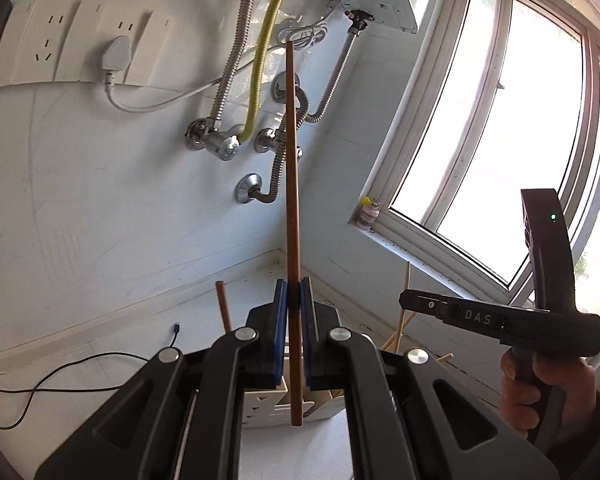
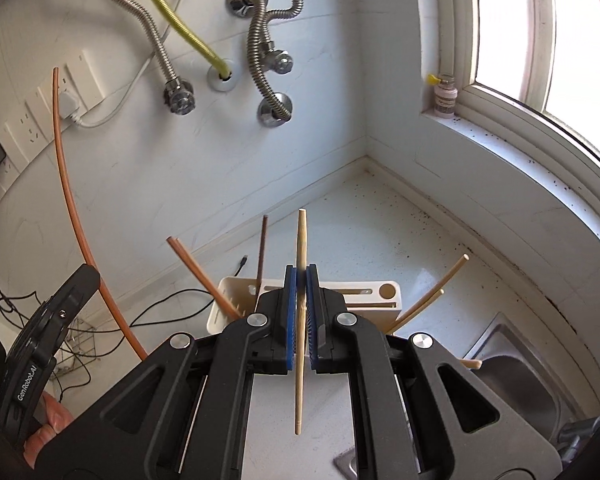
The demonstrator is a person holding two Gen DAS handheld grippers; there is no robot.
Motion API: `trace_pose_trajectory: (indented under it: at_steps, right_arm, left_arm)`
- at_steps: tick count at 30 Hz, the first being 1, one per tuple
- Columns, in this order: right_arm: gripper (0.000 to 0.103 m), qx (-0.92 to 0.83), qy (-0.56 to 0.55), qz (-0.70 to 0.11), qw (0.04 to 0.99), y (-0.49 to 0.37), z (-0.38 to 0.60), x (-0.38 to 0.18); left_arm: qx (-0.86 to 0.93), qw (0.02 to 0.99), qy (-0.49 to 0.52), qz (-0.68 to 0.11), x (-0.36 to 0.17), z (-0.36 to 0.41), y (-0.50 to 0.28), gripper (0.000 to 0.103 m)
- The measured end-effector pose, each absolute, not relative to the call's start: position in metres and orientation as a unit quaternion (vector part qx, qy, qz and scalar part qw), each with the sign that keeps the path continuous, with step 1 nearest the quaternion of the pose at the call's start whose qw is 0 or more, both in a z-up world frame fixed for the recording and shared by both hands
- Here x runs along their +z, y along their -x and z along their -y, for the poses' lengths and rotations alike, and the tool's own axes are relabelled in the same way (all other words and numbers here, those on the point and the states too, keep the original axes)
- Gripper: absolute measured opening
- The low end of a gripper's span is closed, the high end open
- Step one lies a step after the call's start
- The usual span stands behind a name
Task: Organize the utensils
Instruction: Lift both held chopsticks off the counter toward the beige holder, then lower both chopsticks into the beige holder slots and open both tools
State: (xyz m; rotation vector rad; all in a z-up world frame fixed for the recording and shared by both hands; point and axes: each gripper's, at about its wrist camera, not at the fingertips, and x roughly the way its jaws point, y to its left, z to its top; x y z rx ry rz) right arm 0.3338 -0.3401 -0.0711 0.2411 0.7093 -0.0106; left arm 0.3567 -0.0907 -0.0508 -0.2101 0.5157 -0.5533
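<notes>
Left tool (image 1: 294, 300): blue pads clamped tight on a reddish-brown chopstick (image 1: 292, 200), gripped low on the shaft. Long end sticks up toward the wall pipes, short end hangs below the pads.
Right tool (image 2: 301, 280): jaws pinched shut on a pale bamboo chopstick (image 2: 300, 320), held near mid-length, roughly upright, both ends free.
Holder (image 2: 380, 294): cream utensil caddy standing on the worktop (image 2: 380, 232) in the corner under the window, just beyond both tools. Slotted top plus an open side bin.
Already stowed: two brown sticks (image 2: 204, 276) leaning left out of the side bin, one dark stick (image 2: 263, 248) upright at the back.
Loose/unclear: two pale sticks (image 2: 436, 296) angle out to the right of the holder. Can't tell whether they sit in a compartment or lean against it. Another pale end (image 2: 472, 363) shows near the sink (image 2: 512, 380) edge.
Progress: partway, by my read. Several sticks in the holder, two in the air, neither over a slot yet.
Left to do: drop both held sticks into the holder, then deal with the stragglers on the right.
Risk: sticks are thin and held off-centre, so they could swing on release.
</notes>
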Motion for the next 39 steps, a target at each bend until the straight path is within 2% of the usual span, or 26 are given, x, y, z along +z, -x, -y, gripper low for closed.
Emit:
trace_pose_trajectory:
  at_steps: [12,25,39]
  right_arm:
    - [0.005,-0.036,-0.100,-0.285,0.953,-0.354,0.370,-0.079]
    - [0.005,-0.050,-0.104,-0.278,0.954,-0.376,0.378,-0.106]
    - [0.005,-0.052,-0.095,-0.268,0.957,-0.376,0.373,-0.120]
  left_arm:
    - [-0.278,0.923,0.084,-0.251,-0.081,0.114,-0.392,0.006]
    - [-0.267,0.919,0.091,-0.276,-0.115,0.115,-0.412,0.006]
    - [-0.264,0.922,0.080,-0.271,-0.126,0.118,-0.417,0.006]
